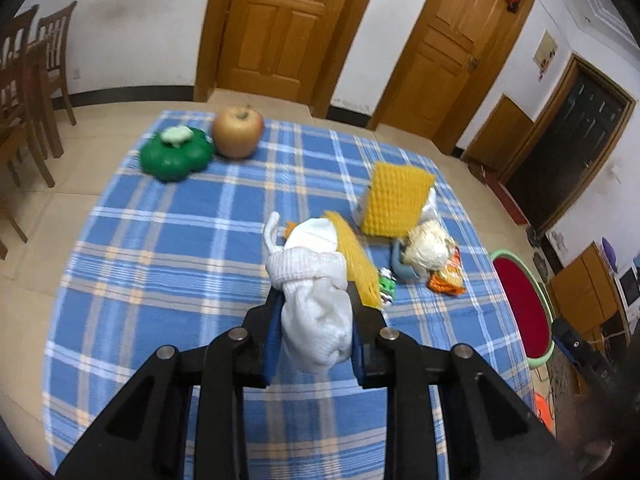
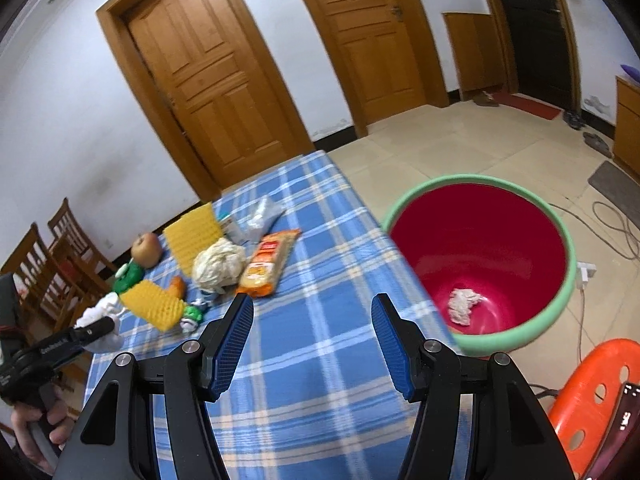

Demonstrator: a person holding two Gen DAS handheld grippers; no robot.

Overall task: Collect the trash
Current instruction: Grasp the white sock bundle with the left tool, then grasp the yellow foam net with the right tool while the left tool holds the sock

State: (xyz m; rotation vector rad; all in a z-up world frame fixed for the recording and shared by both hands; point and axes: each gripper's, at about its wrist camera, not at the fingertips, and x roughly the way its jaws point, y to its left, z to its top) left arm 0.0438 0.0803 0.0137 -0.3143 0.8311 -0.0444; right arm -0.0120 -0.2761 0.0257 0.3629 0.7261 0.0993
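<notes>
Sock (image 1: 314, 300), white and bunched, clamped between the blue pads of the left hand-held gripper (image 1: 314, 296), lifted above the blue plaid cloth of the counter (image 1: 160, 248); same sock seen small at the left edge of the right wrist view (image 2: 100, 312). Right hand-held gripper (image 2: 312, 308) released, jaws spread wide with nothing between them, hovering over the near edge of the counter. Just beyond the sock, a yellow bumpy sponge (image 1: 358, 258) seen edge-on, a small green-and-white wrapper (image 1: 387, 283) beside it, then a crumpled cream paper wad (image 1: 428, 246) sitting on a blue-grey object, touching an orange snack packet (image 1: 448, 276). Second yellow sponge (image 1: 396, 200) propped upright behind the wad, leaning on clear plastic packaging (image 2: 262, 216). Off the counter's right side, on the floor, a red bucket with a green rim (image 2: 480, 240) holding one crumpled white tissue (image 2: 462, 306); orange plastic stool (image 2: 592, 396) near it. At the far left corner of the counter, a green clover-shaped toy (image 1: 176, 154) touching an apple (image 1: 237, 132). Farther back, wooden chairs (image 1: 36, 64) at left and wooden doors (image 1: 288, 24) in the white wall
</notes>
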